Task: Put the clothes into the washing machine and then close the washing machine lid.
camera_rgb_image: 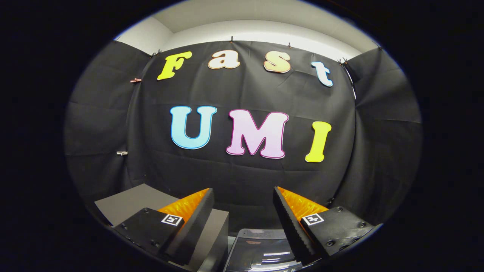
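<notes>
My gripper (244, 196) is held high and points at the booth's black cloth wall, its two fingers spread wide apart with nothing between them. Below and between the fingers (200, 219) lies the washing machine's glossy dark lid (261, 249), seen from above with light glinting off it. I cannot tell from here whether that lid stands raised or lies flat.
A grey flat-topped surface (128, 204) sits under and beyond the left finger, beside the machine. The black cloth wall (242, 177) hangs close ahead and wraps round both sides. White wall and ceiling (242, 30) show above the cloth.
</notes>
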The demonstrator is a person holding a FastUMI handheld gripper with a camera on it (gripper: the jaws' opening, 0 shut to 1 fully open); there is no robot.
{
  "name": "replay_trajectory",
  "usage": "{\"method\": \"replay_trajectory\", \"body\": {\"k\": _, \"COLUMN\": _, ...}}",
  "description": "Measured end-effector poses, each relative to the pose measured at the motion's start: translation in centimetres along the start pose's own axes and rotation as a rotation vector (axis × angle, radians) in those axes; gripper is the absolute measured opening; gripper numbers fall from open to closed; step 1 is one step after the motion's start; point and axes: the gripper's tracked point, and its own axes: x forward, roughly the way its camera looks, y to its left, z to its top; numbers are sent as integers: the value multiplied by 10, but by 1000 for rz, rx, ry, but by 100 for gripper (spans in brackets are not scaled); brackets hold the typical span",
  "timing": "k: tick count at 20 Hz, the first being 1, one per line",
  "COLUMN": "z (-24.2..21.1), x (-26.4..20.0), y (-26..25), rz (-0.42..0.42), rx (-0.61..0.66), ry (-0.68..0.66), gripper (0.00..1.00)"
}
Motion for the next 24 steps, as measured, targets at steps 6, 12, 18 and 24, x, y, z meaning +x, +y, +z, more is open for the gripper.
{"method": "replay_trajectory", "body": {"k": 6, "z": 1, "x": -1, "y": -1, "rz": 4, "rx": -1, "ry": 0, "gripper": 99}}
{"method": "replay_trajectory", "body": {"k": 12, "z": 1, "x": -1, "y": -1, "rz": 1, "rx": -2, "ry": -3, "gripper": 99}}
{"method": "replay_trajectory", "body": {"k": 18, "z": 1, "x": -1, "y": -2, "rz": 0, "rx": -2, "ry": -2, "gripper": 99}}
{"method": "replay_trajectory", "body": {"k": 24, "z": 0, "x": -1, "y": -2, "rz": 0, "rx": -1, "ry": -1, "gripper": 99}}
